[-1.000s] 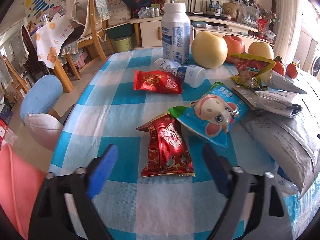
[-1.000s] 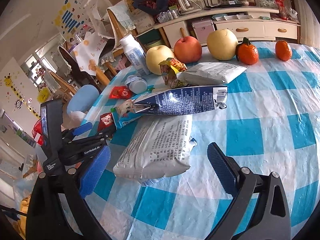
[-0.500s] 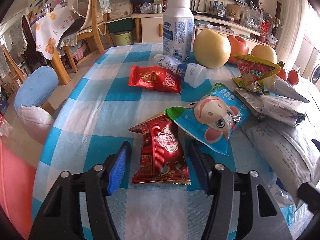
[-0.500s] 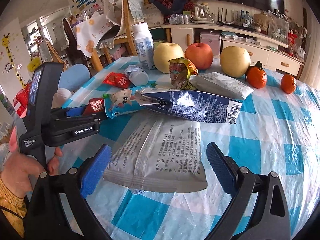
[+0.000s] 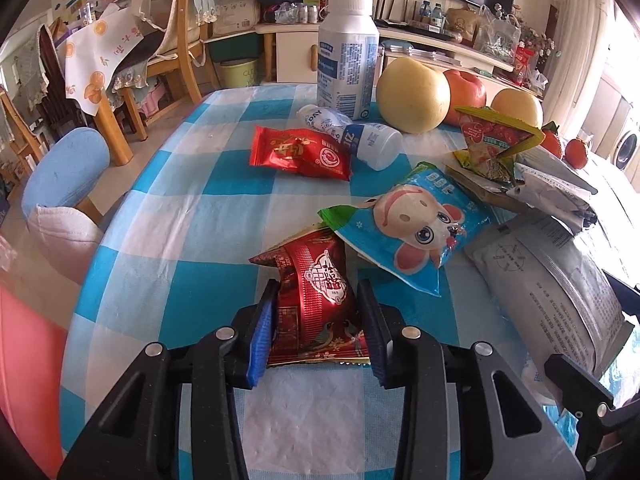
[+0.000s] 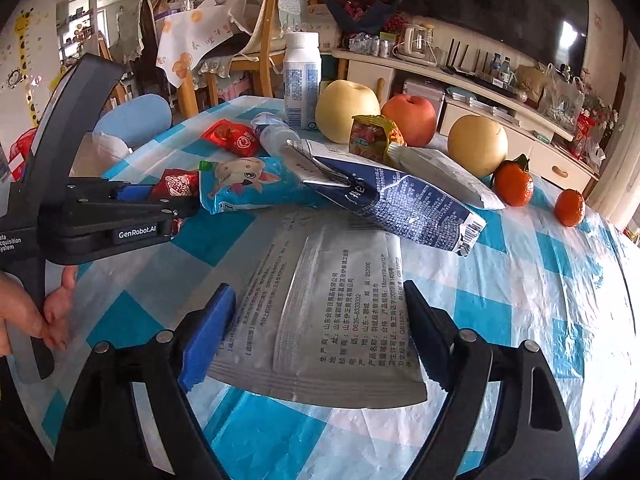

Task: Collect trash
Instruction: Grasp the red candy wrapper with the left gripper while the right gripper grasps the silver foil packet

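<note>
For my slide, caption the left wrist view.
Left gripper pinches a red snack wrapper on the checked tablecloth.

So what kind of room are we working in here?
Most likely a family living or dining room: a table with a checked cloth, a wall TV above a low cabinet, and wooden chairs draped with cloth.

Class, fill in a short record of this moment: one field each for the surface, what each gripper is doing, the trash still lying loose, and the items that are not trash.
Surface: blue-and-white checked tablecloth
Left gripper: shut on dark red foil snack wrapper
Right gripper: open, straddling flat silver printed pouch
Loose trash: blue cartoon-cow wrapper, bright red sachet, tipped small white bottle
Not trash: yellow pear, red apple, two tangerines
</note>
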`<state>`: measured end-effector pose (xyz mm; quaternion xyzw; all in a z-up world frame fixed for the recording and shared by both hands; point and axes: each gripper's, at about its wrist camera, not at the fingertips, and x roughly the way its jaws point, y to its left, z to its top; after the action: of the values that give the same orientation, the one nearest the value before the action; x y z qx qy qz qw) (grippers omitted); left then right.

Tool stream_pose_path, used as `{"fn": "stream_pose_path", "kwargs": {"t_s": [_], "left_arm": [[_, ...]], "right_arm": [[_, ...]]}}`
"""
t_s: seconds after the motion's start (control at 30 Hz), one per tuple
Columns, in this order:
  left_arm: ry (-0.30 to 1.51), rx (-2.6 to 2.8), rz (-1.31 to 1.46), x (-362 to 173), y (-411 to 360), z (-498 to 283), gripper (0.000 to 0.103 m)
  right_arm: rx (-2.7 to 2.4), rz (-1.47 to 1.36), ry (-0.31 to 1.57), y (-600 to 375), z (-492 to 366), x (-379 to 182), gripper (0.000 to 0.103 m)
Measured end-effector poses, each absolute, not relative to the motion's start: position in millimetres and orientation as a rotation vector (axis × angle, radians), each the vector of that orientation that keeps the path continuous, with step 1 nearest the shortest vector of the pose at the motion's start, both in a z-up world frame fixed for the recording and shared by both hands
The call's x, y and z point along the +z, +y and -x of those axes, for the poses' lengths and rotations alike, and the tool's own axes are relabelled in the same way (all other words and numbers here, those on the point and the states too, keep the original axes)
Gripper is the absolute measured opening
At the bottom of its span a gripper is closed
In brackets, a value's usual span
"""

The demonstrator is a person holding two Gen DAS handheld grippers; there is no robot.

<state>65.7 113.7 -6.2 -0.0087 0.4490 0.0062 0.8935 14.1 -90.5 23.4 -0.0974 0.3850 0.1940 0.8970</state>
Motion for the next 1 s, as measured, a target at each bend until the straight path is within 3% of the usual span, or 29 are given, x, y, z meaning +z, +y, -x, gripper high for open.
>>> {"fn": "stream_pose_path", "kwargs": {"t_s": [0.47, 0.6, 0.7, 0.8, 0.9, 1.0], "left_arm": [[0.913, -0.004, 0.101, 5.7, 137.2, -49.7, 0.039], [0.901, -0.017, 0.125, 10.9, 142.7, -42.3, 0.039], [0.898, -0.028, 0.129, 13.4, 144.5, -37.1, 0.039], [0.899, -0.039, 0.144, 14.8, 145.9, -32.2, 0.039], [0.896, -0.047, 0.146, 17.0, 145.1, -28.2, 0.039], [0.893, -0.052, 0.151, 17.9, 144.8, -25.1, 0.039]], "right_arm": [[0.434, 0.268, 0.778, -86.4, 1.0, 25.9, 0.075], [0.445, 0.25, 0.762, -87.9, 4.8, 34.8, 0.056], [0.445, 0.25, 0.772, -86.6, 5.6, 33.4, 0.057], [0.47, 0.239, 0.789, -84.7, 6.2, 31.8, 0.06], [0.469, 0.261, 0.78, -76.9, 7.8, 29.3, 0.084], [0.476, 0.289, 0.782, -67.7, 9.5, 24.6, 0.093]]}}
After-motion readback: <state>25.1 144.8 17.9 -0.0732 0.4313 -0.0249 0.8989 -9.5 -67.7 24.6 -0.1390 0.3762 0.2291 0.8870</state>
